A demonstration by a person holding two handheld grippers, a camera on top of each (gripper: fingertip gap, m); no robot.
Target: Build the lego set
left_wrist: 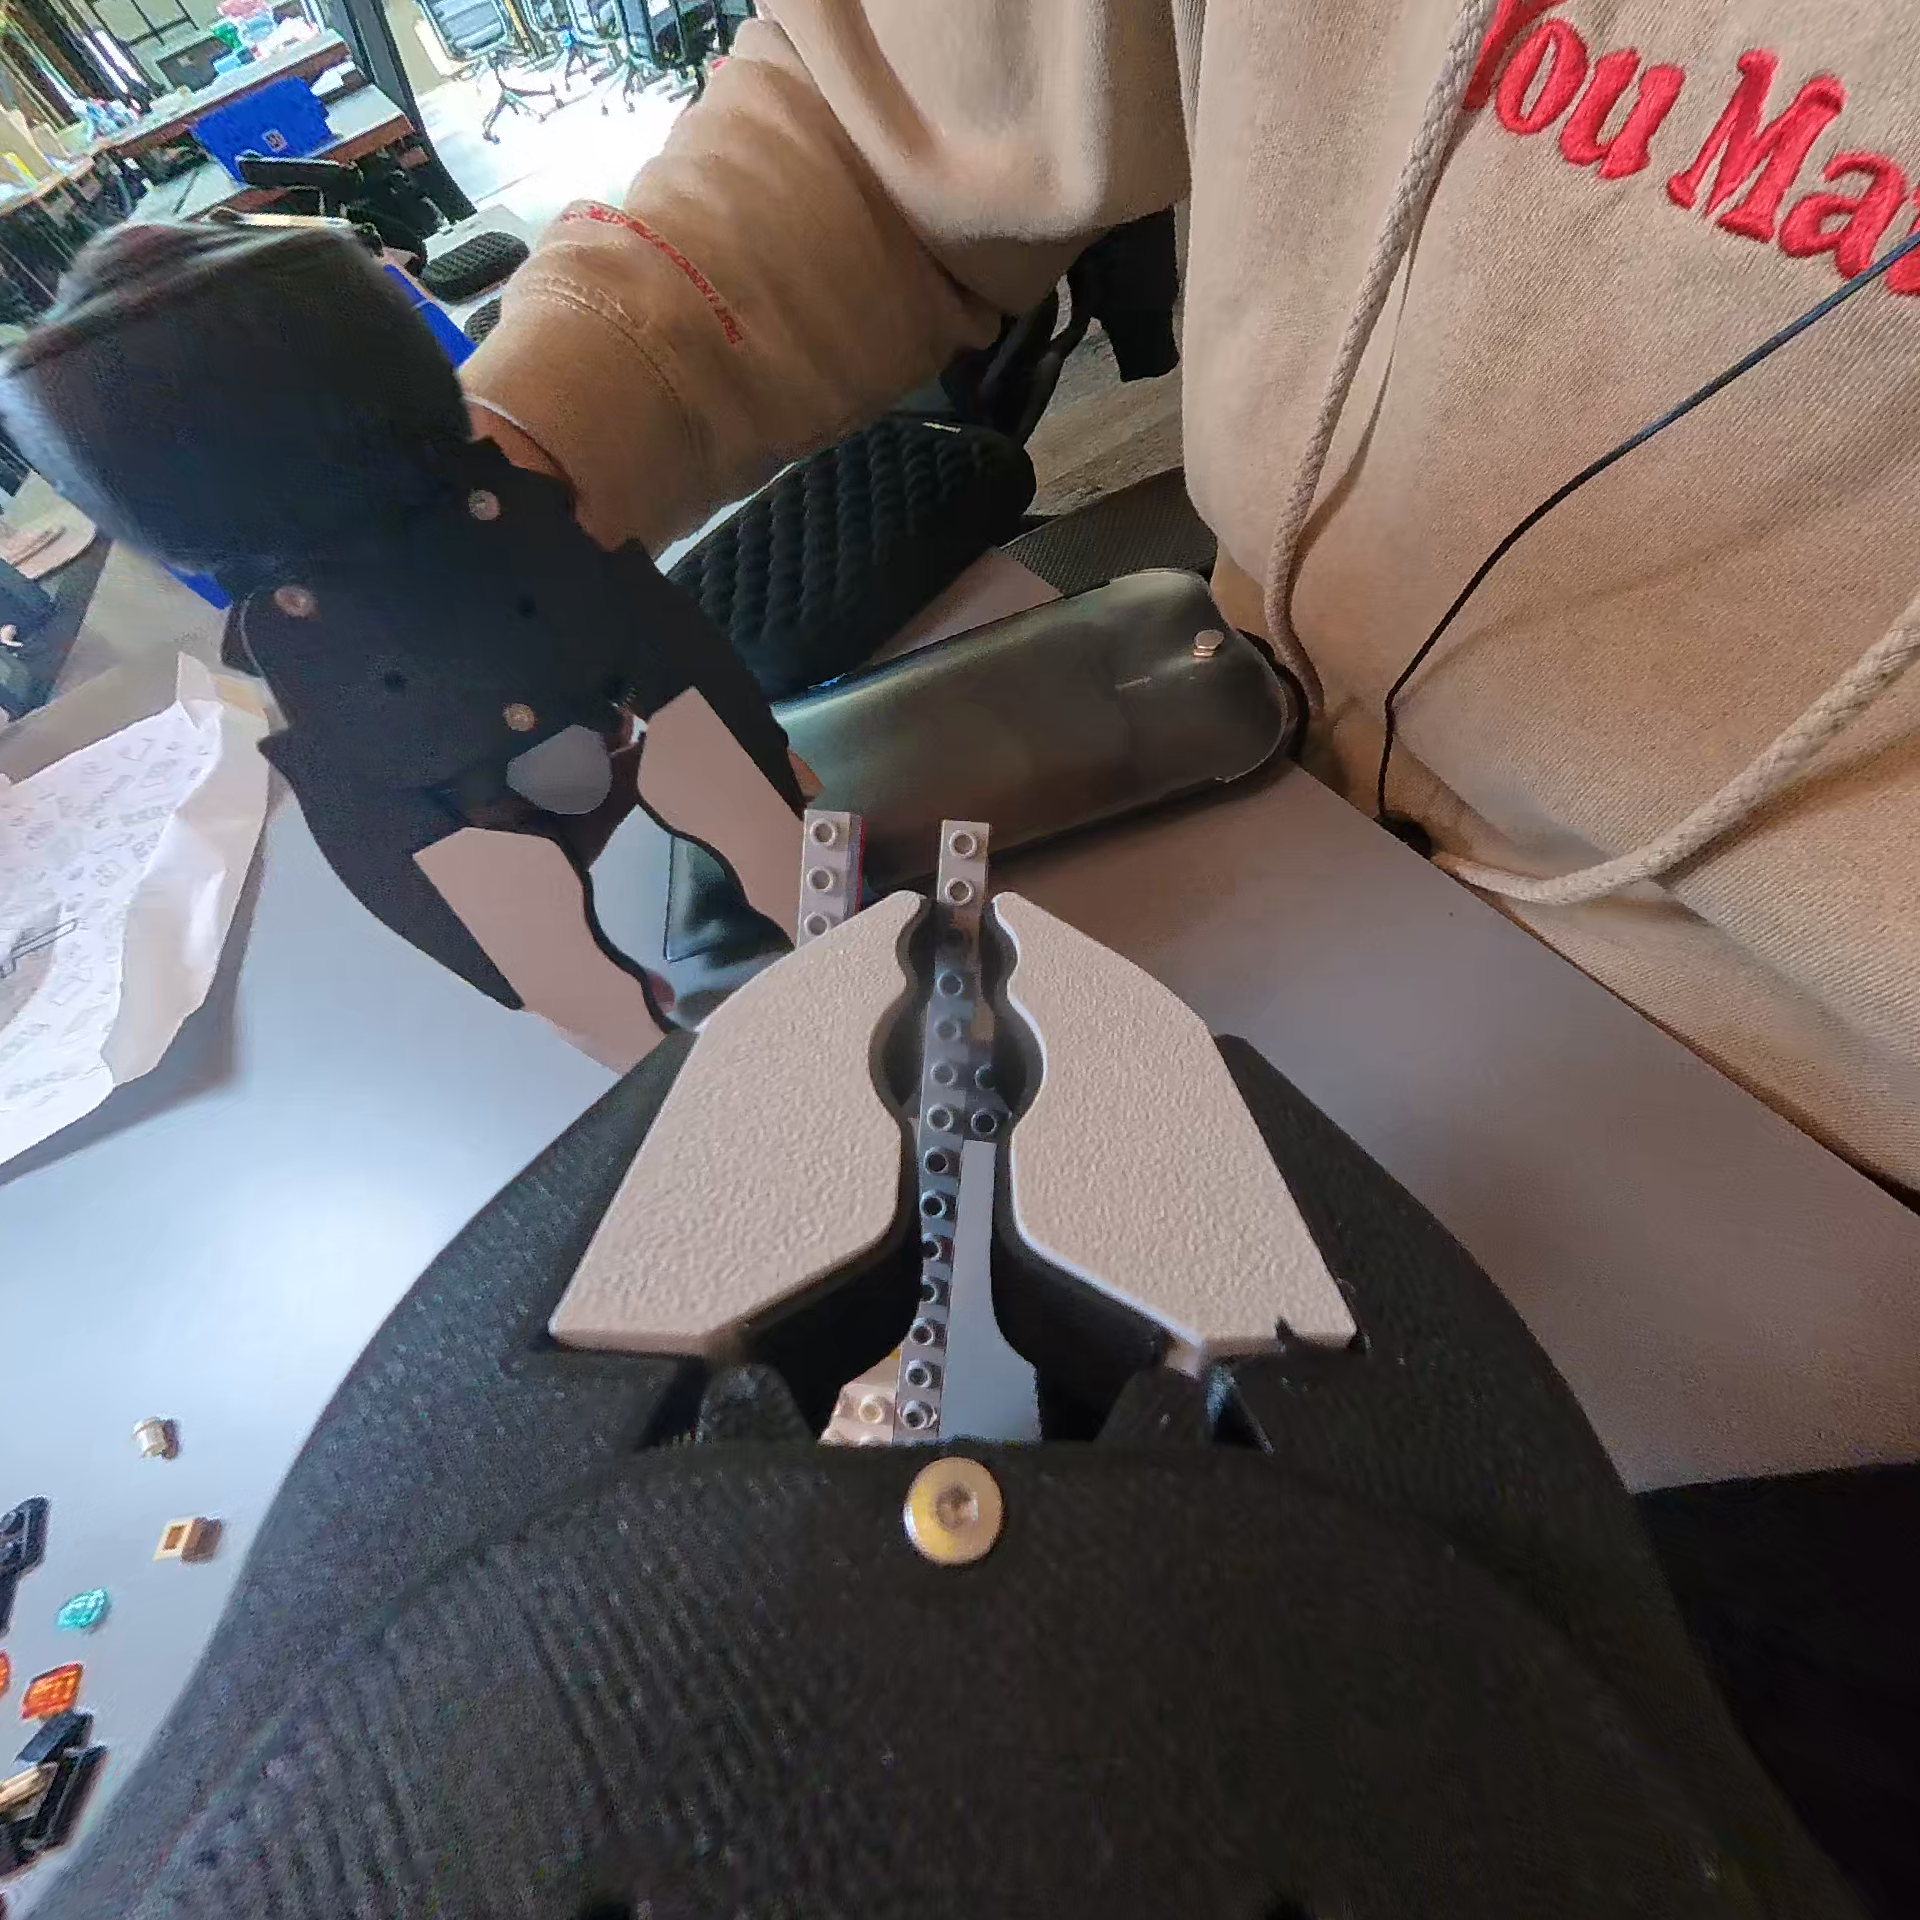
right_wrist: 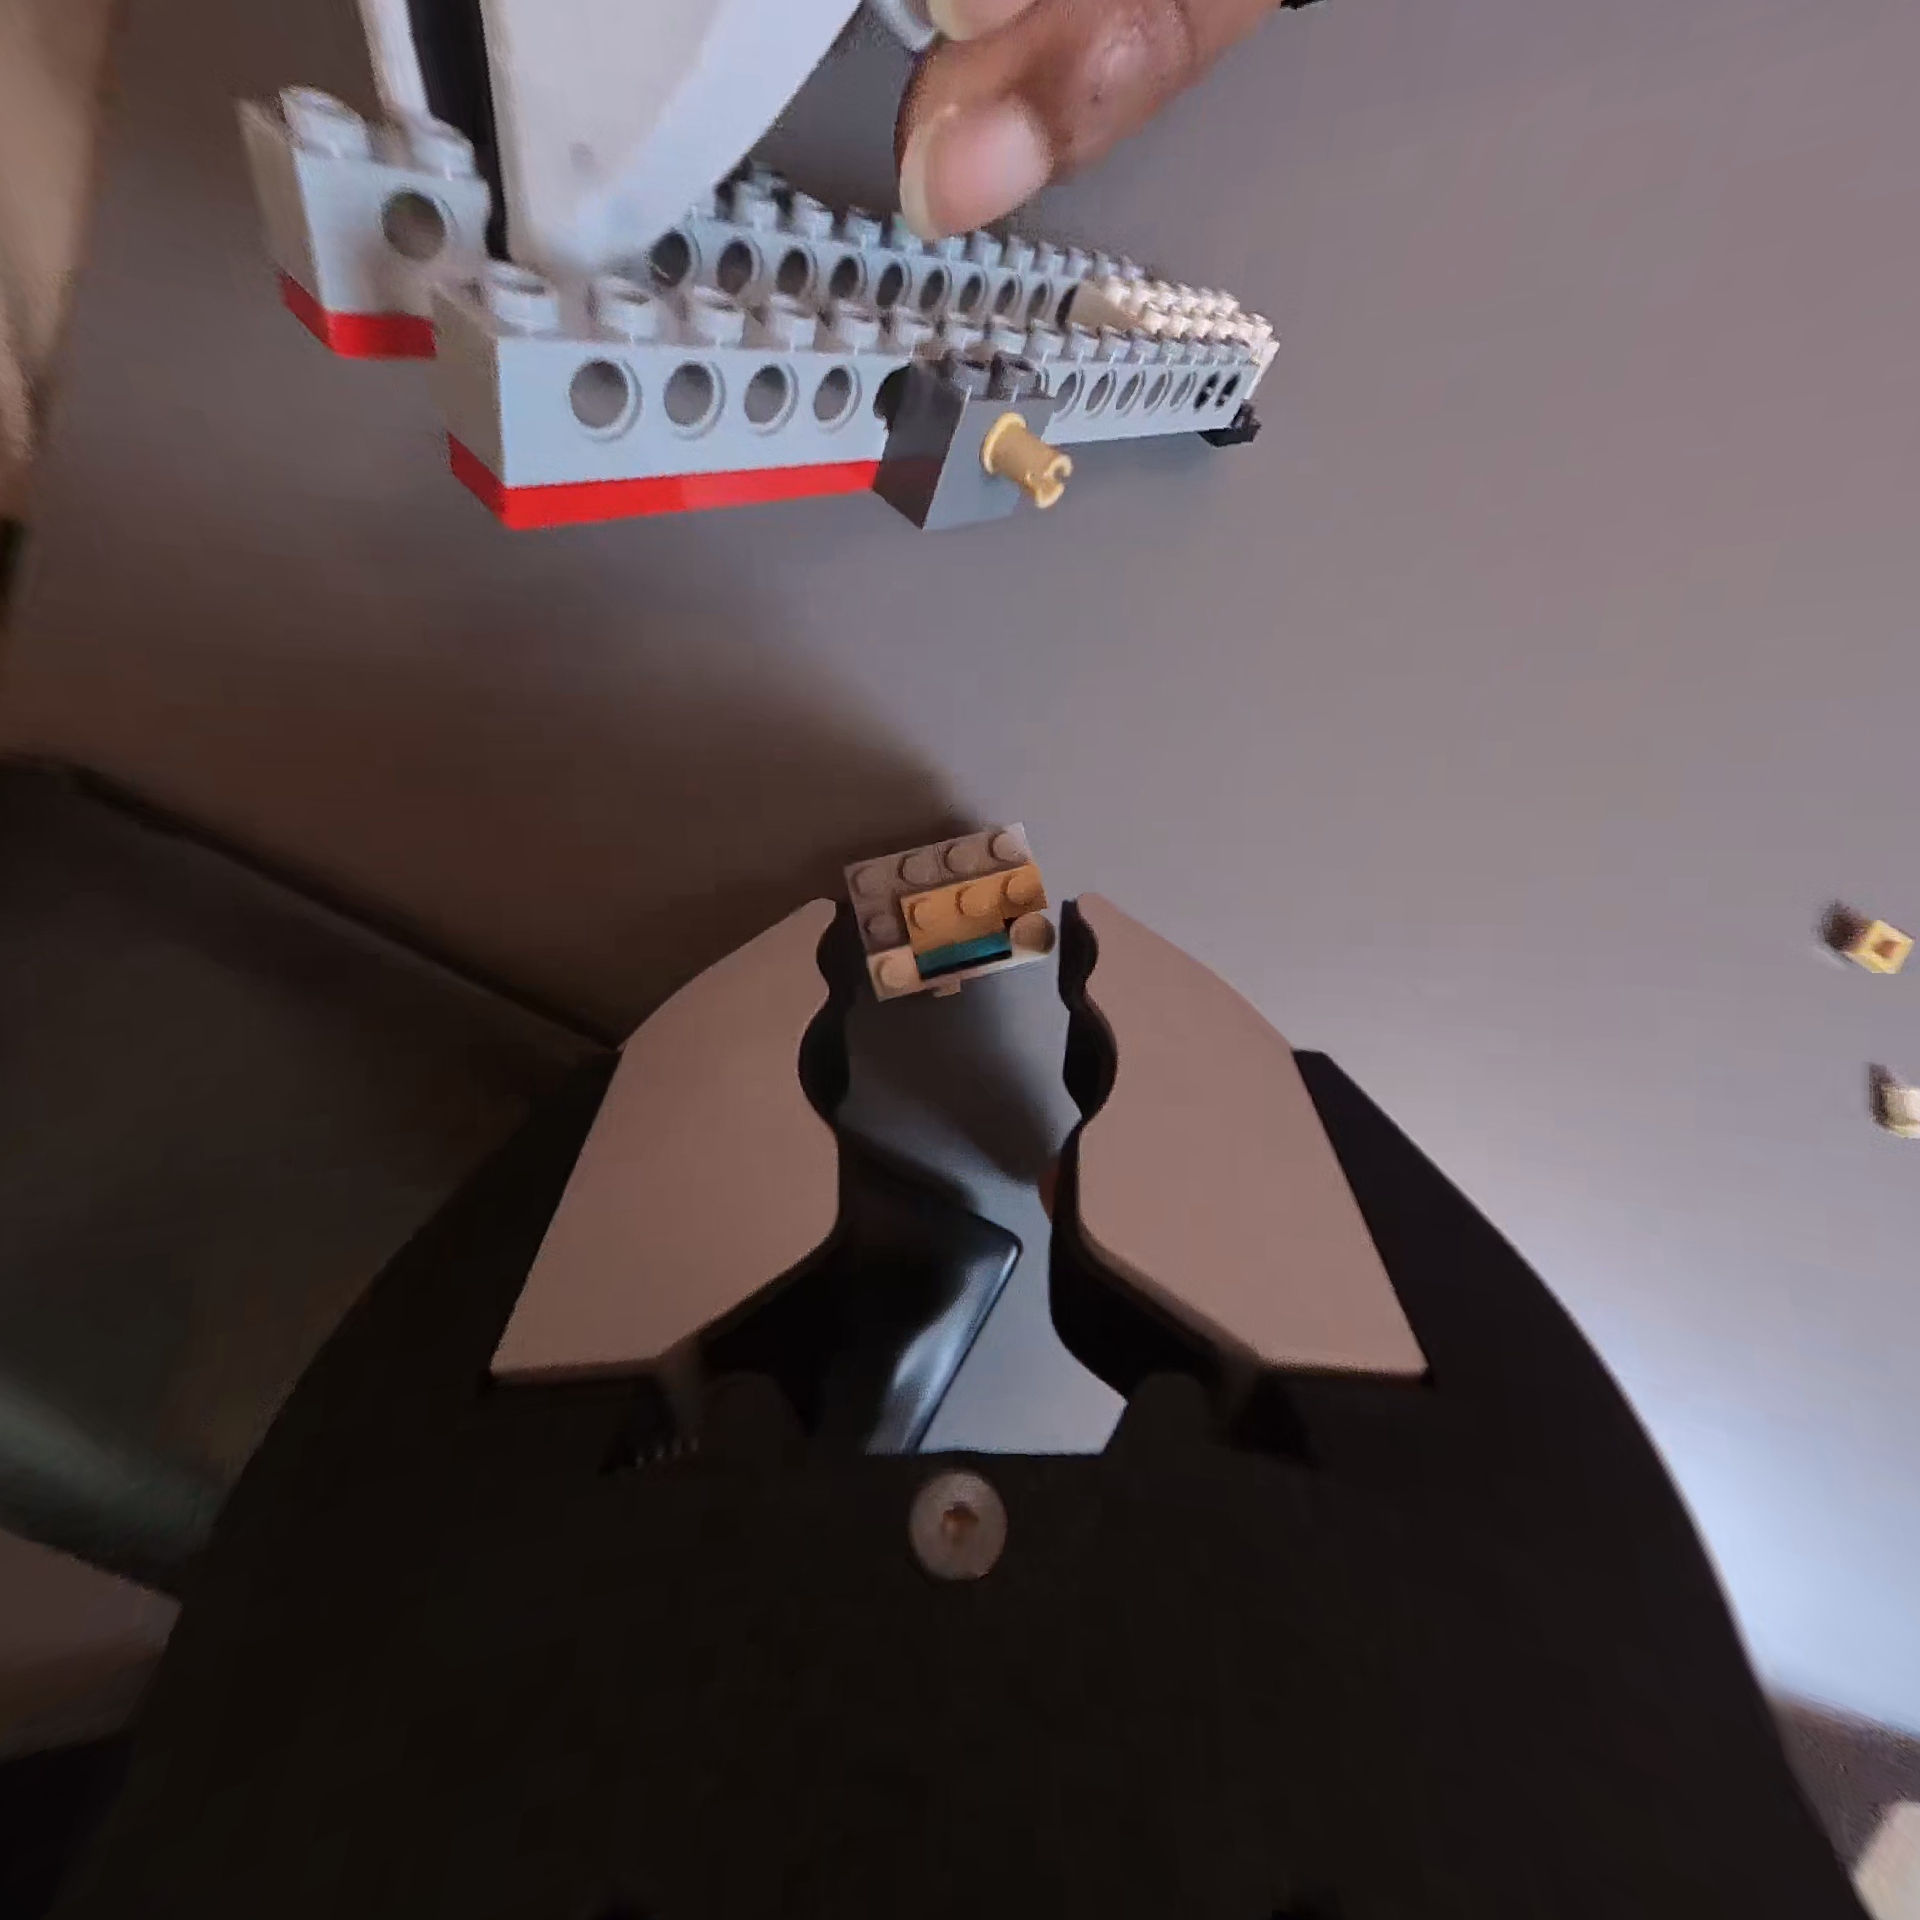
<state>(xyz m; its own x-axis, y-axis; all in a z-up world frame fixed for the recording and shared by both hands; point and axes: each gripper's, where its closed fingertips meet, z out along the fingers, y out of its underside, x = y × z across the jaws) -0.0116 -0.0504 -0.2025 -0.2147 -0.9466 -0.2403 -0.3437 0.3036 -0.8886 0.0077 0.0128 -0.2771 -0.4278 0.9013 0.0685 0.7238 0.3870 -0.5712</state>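
right claw [right_wrist: 951, 935]: apart, empty, low over worktop [right_wrist: 1455, 675]. small sub-build [right_wrist: 951, 914] (grey plate, tan and teal bits) flat on worktop, at the fingertips, nearer the left finger, slightly skewed to the claw line. likely next: pick up; needs centring first. left claw [left_wrist: 956, 914]: clamped on frame [right_wrist: 831, 384] of grey holed beams with red base, held above worktop, long axis running along the fingers. right claw clearly nearer the sub-build. loose bits [right_wrist: 1870, 951] off to the right.

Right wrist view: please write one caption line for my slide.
Open right gripper approaches a small grey-tan brick cluster on the table.
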